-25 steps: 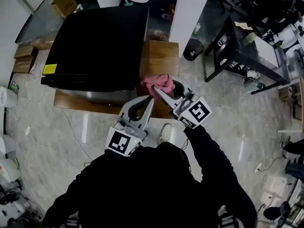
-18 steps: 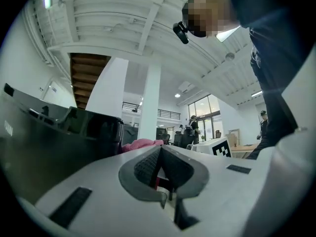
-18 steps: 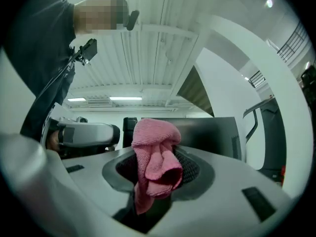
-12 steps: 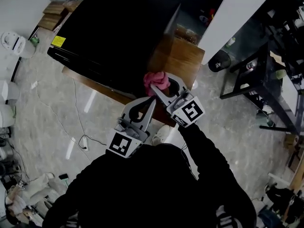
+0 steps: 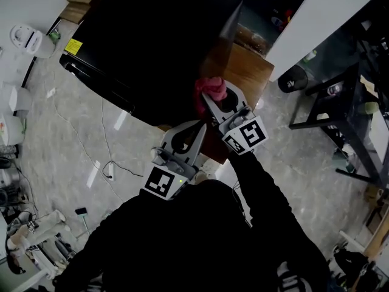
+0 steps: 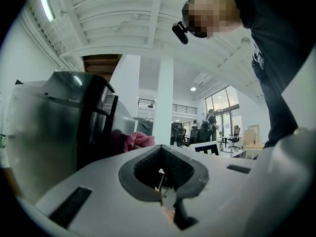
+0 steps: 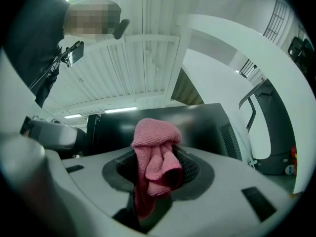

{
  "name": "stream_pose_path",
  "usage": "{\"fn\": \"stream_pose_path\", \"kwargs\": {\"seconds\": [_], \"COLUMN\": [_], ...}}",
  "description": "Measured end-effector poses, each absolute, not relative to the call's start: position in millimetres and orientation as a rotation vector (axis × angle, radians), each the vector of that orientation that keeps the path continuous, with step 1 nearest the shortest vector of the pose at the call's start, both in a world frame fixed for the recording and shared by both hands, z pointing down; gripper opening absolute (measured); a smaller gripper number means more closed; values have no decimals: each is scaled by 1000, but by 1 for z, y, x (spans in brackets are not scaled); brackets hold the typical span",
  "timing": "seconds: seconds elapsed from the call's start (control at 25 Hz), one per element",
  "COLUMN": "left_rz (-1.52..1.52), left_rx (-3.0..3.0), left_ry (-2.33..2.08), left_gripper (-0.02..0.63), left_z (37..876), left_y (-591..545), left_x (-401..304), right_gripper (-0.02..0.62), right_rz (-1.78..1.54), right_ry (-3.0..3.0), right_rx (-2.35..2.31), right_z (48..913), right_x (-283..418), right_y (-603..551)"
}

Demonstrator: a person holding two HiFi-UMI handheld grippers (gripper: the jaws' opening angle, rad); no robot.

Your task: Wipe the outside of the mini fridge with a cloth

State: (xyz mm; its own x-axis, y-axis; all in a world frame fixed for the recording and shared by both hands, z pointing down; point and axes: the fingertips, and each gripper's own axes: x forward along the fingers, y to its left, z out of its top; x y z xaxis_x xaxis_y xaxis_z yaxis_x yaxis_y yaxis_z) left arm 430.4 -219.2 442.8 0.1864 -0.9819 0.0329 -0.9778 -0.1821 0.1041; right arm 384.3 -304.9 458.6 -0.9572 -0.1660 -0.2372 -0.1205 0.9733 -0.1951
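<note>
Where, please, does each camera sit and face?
Head view: on the person's head, facing down at the mini fridge; left hand-held gripper, right hand-held gripper, sleeves show.
Left gripper view: rides the left one, facing up past shut jaws; torso shows.
Right gripper view: rides the right one, facing the fridge past its clamped pink cloth; torso shows.
Shared: all show fridge and cloth.

The head view looks steeply down; both gripper views face upward, near the shared mini fridge [image 5: 152, 41].
</note>
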Motion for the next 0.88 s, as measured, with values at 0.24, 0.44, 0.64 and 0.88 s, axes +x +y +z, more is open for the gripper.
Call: {"fn": "stream_pose_path", "kwargs": {"seconds": [0.24,0.44,0.64,0.88], "left_rz": [-130,-131,-124,-117], "left_rx": [2333,2315,2320,2302], "left_ry": [-1947,-1939,-1929,-1938], "left_gripper": [6,6,6,6], "left_z": [447,456,456,457], "left_y": [-257,-283,-302,-307], "left_x": [436,439,444,444], "right_gripper": [150,149,146,146], "right_rz": [-257,-247,-243,-238], "right_ry": [2861,2854,2839,2839], "right_rx": [-285,-370,-472,-579], "right_z": [465,469,473,478], "right_x": [382,380,378,376], "right_y": [-354,-407,-464,-510]}}
